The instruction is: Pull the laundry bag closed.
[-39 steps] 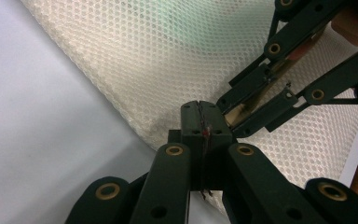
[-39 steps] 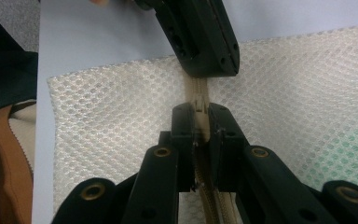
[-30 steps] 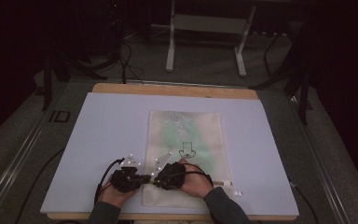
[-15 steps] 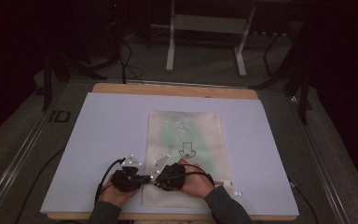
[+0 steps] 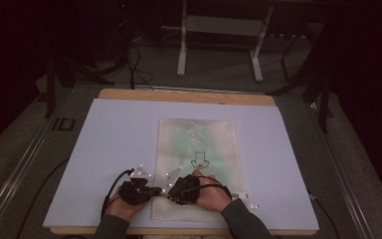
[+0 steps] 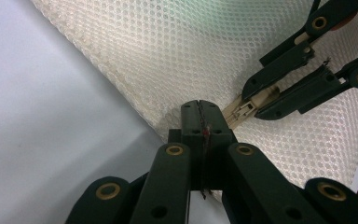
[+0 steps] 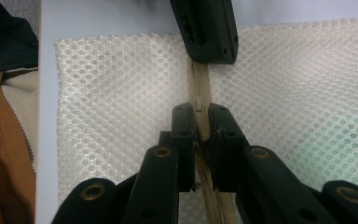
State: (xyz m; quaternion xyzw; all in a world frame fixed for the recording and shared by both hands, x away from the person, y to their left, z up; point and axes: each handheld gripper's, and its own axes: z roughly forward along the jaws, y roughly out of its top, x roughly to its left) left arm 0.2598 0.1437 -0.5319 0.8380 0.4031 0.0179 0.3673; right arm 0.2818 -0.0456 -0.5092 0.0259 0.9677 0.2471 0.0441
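A white mesh bag (image 5: 196, 149) with something green inside lies flat on the white board (image 5: 104, 149). Its beige zipper (image 7: 199, 77) runs along the near end. My left gripper (image 6: 200, 109) is shut on the bag's edge at the zipper's end, at the bag's near left corner (image 5: 155, 190). Facing it, my right gripper (image 7: 200, 112) is shut on the zipper pull (image 7: 198, 101), a short gap from the left one. In the high view the right gripper (image 5: 173, 191) sits over the bag's near edge, both hands side by side.
The board rests on a wooden table (image 5: 179, 94). A metal stand (image 5: 219, 45) and cables lie on the floor behind it. Small white bits (image 5: 251, 204) sit by the bag's near right corner. A dark sleeve (image 7: 0, 37) is close at the right gripper's left.
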